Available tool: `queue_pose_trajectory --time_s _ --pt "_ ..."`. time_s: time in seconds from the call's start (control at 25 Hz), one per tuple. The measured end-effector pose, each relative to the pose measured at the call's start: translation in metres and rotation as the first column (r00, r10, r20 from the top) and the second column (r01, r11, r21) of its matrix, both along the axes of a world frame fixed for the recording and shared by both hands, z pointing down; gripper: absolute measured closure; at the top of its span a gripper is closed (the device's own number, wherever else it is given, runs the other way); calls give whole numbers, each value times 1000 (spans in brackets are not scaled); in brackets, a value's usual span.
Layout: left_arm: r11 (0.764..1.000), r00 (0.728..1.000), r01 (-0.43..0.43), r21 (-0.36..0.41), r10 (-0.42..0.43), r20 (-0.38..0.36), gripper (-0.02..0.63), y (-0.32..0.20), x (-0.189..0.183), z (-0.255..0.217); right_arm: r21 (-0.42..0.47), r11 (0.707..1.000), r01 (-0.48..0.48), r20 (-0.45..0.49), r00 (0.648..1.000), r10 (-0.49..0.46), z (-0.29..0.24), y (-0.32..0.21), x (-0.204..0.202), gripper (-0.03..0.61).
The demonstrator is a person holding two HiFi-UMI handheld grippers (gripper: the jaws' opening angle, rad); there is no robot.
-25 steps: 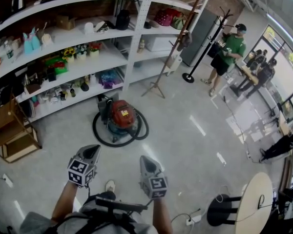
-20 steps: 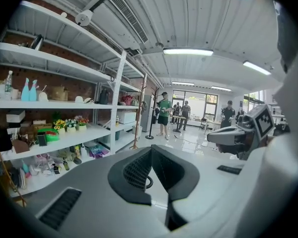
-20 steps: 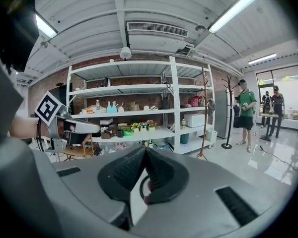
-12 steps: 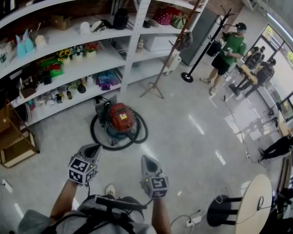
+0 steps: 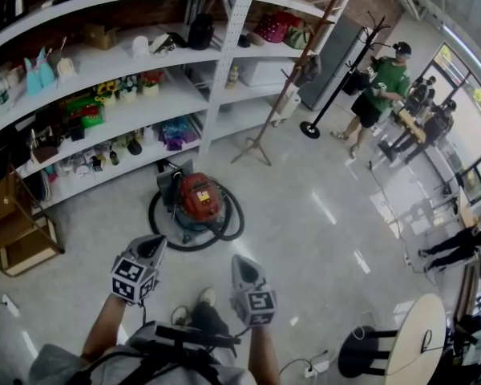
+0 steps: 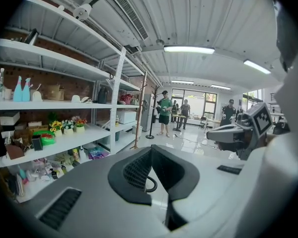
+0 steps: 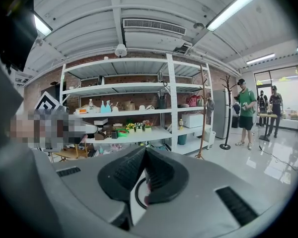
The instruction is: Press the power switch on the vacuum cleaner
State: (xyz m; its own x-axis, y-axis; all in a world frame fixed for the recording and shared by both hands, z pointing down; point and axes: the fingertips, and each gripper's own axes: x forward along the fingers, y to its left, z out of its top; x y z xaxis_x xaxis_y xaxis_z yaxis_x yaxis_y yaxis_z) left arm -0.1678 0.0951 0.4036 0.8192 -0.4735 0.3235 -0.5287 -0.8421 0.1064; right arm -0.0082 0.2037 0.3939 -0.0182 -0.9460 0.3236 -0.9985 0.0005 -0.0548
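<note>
I hold the left gripper [image 5: 152,244] and right gripper [image 5: 239,261] well short of the red vacuum cleaner [image 5: 199,196] on the floor [image 5: 305,215] — both with jaws pressed together, gripping nothing.

I see the red vacuum cleaner [image 5: 199,199] on the pale floor [image 5: 305,239]. A black hose [image 5: 239,217] rings it; shelving [image 5: 222,79] stands behind.

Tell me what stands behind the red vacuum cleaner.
Behind the vacuum cleaner stands the white shelf unit. A dark boxy thing sits just behind it, partly covered, so I cannot identify it.
</note>
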Motion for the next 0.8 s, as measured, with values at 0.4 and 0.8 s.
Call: queue_pose_trajectory --time_s 0.4,0.8 --pt "1000 1000 17 -1 -17 18 606 -38 38 8 -8 1000 18 16 1000 -18 14 -39 42 569" --pt "999 998 48 -6 -48 29 606 -101 90 9 -13 999 52 28 998 -52 16 -110 98 569"
